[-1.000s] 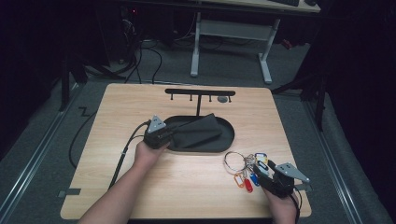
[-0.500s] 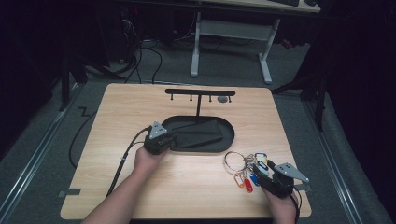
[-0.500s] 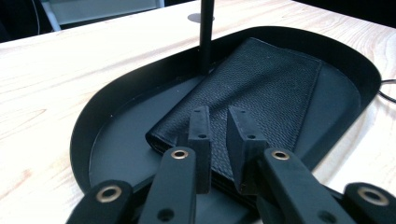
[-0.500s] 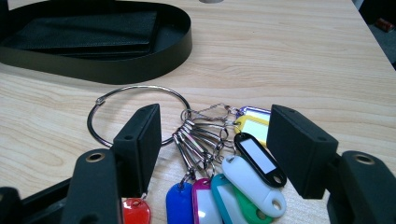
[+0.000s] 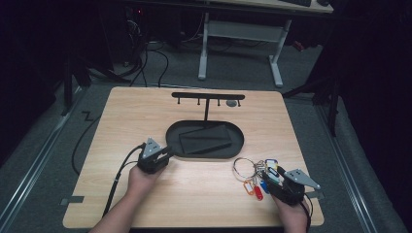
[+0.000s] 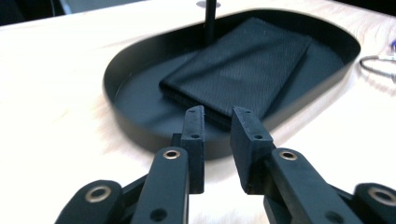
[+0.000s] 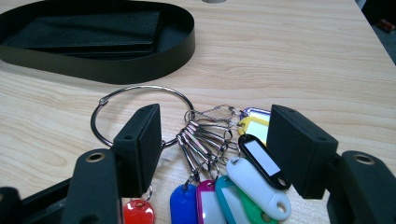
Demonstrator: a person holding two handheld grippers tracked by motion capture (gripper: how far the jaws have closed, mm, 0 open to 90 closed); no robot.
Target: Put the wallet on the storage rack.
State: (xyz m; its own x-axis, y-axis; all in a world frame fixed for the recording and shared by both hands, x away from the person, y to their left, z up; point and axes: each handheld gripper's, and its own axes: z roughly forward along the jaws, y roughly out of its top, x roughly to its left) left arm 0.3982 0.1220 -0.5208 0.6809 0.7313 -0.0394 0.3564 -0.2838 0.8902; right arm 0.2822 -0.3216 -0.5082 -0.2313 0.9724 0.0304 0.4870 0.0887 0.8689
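Observation:
A black wallet lies flat in the oval black tray. My left gripper sits just outside the tray's near-left rim and points at the wallet. Its jaws have just been opening; a narrow gap shows between them with nothing in it. A steel key ring with several coloured tags lies on the table at the near right. My right gripper stands open over the tags, and its pads touch none of them.
A black T-shaped hook rack rises from the tray's far side; its post stands behind the wallet. The left gripper's cable trails off the near-left of the wooden table.
The left gripper let go of the wallet, which now lies in the tray. It then drew back to the near left, outside the rim, with its jaws slightly apart. The right gripper kept still.

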